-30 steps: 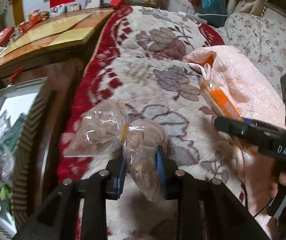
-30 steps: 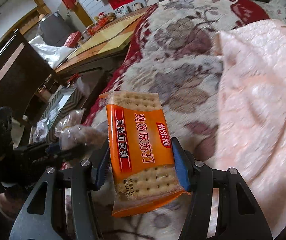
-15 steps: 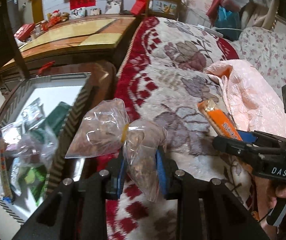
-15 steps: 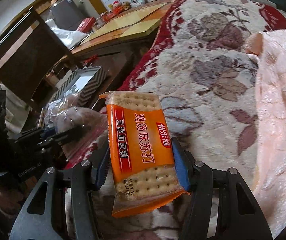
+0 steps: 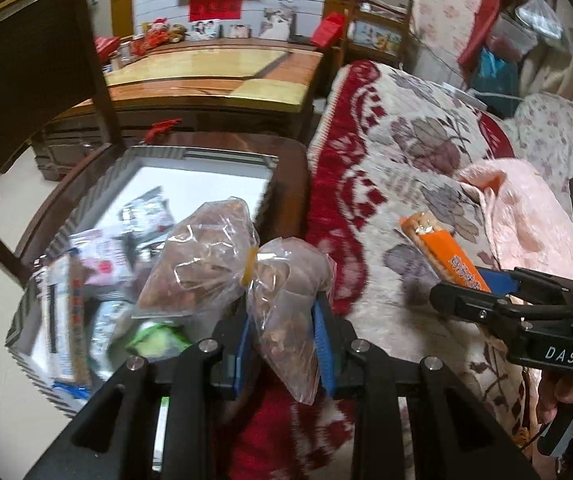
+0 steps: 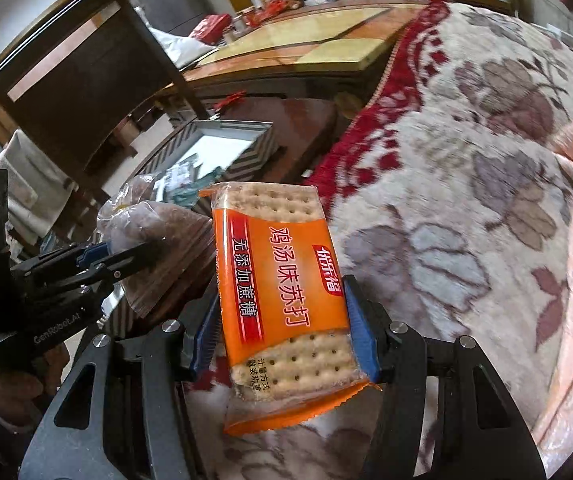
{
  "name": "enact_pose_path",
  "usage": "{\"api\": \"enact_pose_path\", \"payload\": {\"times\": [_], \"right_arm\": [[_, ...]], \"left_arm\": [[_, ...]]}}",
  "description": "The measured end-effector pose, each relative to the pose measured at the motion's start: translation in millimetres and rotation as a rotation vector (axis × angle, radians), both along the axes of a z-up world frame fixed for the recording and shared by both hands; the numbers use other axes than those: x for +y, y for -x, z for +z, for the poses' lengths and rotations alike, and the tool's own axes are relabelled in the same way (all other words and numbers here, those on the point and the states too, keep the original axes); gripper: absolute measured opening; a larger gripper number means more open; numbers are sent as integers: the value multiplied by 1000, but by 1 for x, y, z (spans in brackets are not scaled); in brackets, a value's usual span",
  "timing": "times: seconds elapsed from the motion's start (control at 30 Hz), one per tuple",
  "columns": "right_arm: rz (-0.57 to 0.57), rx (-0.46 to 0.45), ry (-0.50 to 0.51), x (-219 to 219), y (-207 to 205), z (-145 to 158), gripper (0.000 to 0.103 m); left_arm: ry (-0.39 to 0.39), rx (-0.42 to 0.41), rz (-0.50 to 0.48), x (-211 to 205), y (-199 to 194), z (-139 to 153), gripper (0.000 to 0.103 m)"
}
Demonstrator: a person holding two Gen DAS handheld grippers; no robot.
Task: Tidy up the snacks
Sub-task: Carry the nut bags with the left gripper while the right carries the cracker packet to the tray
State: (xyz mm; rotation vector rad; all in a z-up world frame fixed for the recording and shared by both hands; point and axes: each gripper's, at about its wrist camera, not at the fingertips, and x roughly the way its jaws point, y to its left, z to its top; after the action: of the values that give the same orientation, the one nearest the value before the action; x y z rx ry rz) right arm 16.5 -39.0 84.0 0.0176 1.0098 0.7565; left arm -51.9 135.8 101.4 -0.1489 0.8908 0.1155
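Observation:
My left gripper [image 5: 284, 338] is shut on a clear plastic bag of brown snacks [image 5: 222, 264] tied with a yellow band, held over the near edge of a striped box [image 5: 190, 156] that holds several snack packets [image 5: 98, 268]. My right gripper [image 6: 282, 344] is shut on an orange cracker packet [image 6: 282, 280] above the flowered blanket. The cracker packet [image 5: 446, 256] and right gripper [image 5: 498, 300] also show at the right of the left wrist view. The bag [image 6: 154, 232] and left gripper [image 6: 98, 264] show at the left of the right wrist view, near the box [image 6: 222, 148].
The box stands on a dark wooden table [image 5: 290, 184] beside a bed with a red and cream flowered blanket [image 5: 406, 152]. A pink quilt [image 5: 526, 208] lies at the right. A dark chair [image 6: 86, 80] and a long wooden cabinet [image 5: 214, 76] stand behind.
Both grippers have swung left from over the blanket toward the striped box, each keeping its snack. The box has come fully into the left wrist view.

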Motion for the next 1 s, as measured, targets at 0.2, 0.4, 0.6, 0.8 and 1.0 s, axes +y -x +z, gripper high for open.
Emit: {"api": "enact_pose_path", "payload": {"times": [0.2, 0.4, 0.6, 0.8, 1.0], "right_arm": [[69, -13, 12, 37, 4, 8, 56], [133, -19, 22, 71, 9, 12, 56], [183, -24, 33, 102, 12, 17, 56], [218, -32, 51, 130, 12, 19, 56], [250, -37, 79, 159, 10, 16, 56]], "left_arm": [[-3, -19, 66, 33, 11, 8, 30], [1, -23, 128, 62, 21, 10, 30], [1, -22, 185, 87, 31, 9, 30], [14, -15, 240, 107, 39, 3, 30], [26, -6, 265, 120, 40, -3, 30]]}}
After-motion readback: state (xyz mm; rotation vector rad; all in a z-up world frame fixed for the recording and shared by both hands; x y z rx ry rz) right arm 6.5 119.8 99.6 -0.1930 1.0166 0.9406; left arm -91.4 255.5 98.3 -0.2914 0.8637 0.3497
